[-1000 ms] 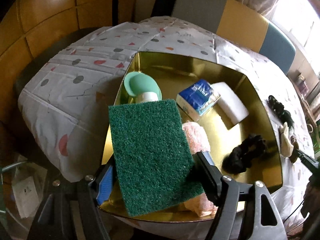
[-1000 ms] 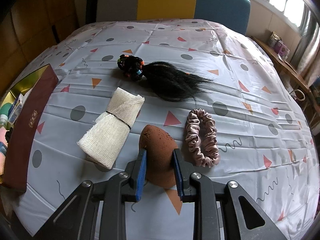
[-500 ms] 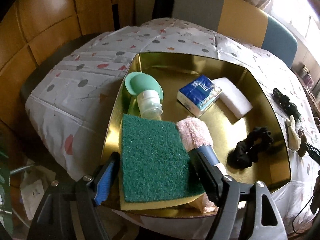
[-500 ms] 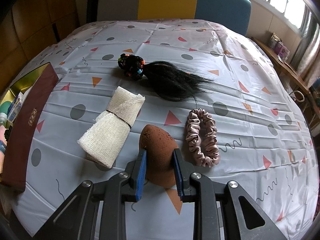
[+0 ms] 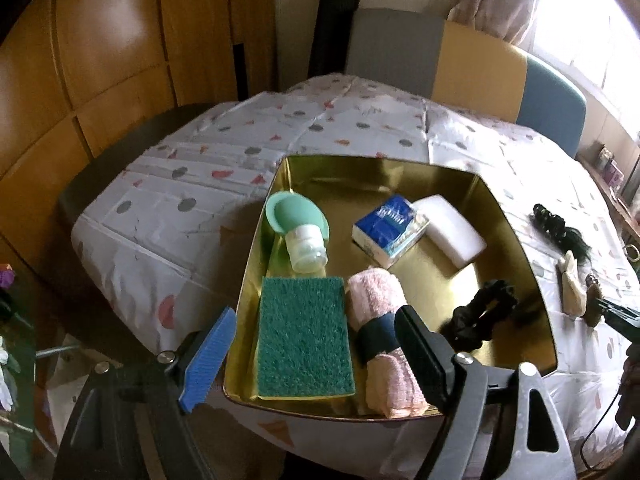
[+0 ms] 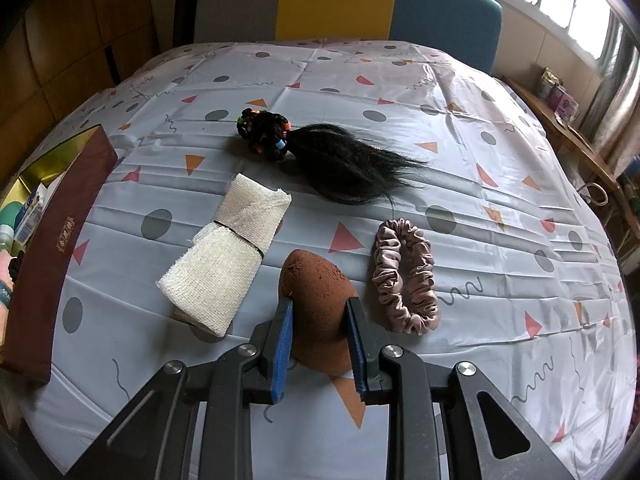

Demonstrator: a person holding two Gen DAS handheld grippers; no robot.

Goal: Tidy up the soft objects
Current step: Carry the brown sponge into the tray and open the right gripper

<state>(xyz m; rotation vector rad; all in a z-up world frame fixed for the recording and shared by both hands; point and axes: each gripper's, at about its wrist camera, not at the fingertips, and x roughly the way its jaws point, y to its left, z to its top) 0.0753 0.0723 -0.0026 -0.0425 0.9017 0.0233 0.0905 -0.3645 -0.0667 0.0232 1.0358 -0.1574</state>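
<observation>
A gold tray [image 5: 516, 240] holds a green scouring sponge [image 5: 304, 336] at its near left, a rolled pink towel [image 5: 380, 340], a black scrunchie [image 5: 480, 316], a blue tissue pack [image 5: 390, 226], a white sponge [image 5: 448, 230] and a mint bottle [image 5: 300, 236]. My left gripper [image 5: 316, 344] is open and raised above the sponge. My right gripper [image 6: 320, 332] is shut on a brown makeup sponge [image 6: 316, 300] resting on the tablecloth. A cream gauze roll [image 6: 228, 252], a pink scrunchie [image 6: 404, 276] and a black hairpiece [image 6: 332, 156] lie around it.
The tray's dark red outer wall [image 6: 52, 256] stands at the left edge of the right wrist view. A patterned tablecloth [image 6: 480, 128] covers the table. Chairs [image 6: 340, 0] stand behind it. The table's near edge drops off below the tray.
My left gripper has let go of the green sponge, which now lies flat in the tray, and has opened and drawn back. The right gripper has not moved.
</observation>
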